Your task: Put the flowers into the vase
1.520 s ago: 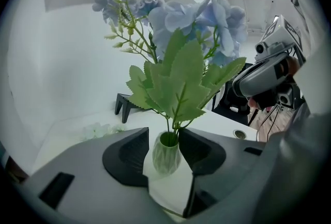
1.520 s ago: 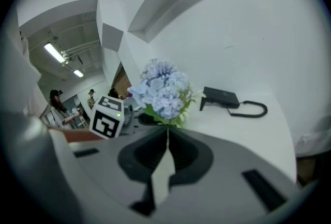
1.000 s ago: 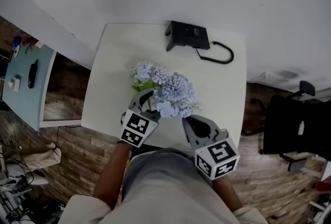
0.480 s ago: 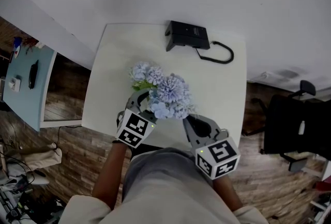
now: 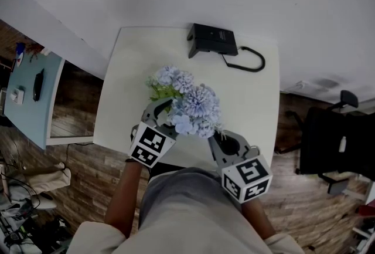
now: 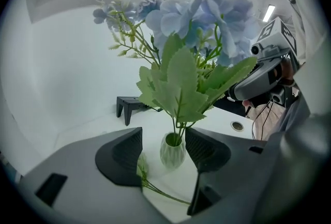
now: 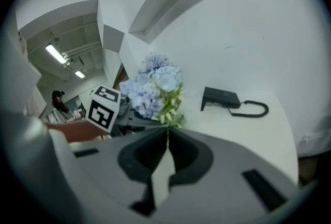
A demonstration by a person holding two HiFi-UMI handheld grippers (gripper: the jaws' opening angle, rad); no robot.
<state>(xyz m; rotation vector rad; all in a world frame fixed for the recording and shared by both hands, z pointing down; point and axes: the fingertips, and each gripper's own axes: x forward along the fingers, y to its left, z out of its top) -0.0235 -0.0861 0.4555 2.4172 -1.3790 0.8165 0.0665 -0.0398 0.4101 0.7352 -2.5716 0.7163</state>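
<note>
On the white table [image 5: 123, 71], near its front edge, the bunch of pale blue flowers [image 5: 196, 109] spreads wide over both grippers. It is the biggest thing here after the tabletop. At the far edge sits a black box [image 5: 212, 40] with a looped cable to its right, well apart from the work.

The left gripper [image 6: 163, 140] is released: its jaws have just been opening. The vase [image 6: 172, 153] stands in the gap between them, with neither pad pressing on it. The flower stems go down into the vase mouth, so the flowers look to be in place.

The right gripper [image 7: 167, 132], on the near right of the bunch, is clenched, tips meeting just under the greenery. Whether a thin stem is nipped there I cannot tell.

A loose sprig [image 6: 155, 189] lies on the table by the left jaw, outside the vase.

The risk, as I judge it, is tipping. The vase is small and the heads and leaves are broad and heavy above it. A jaw brushing the vase or catching a leaf on the way out could topple it. A pull from the right gripper, if it does hold a stem, could drag the flowers out.
</note>
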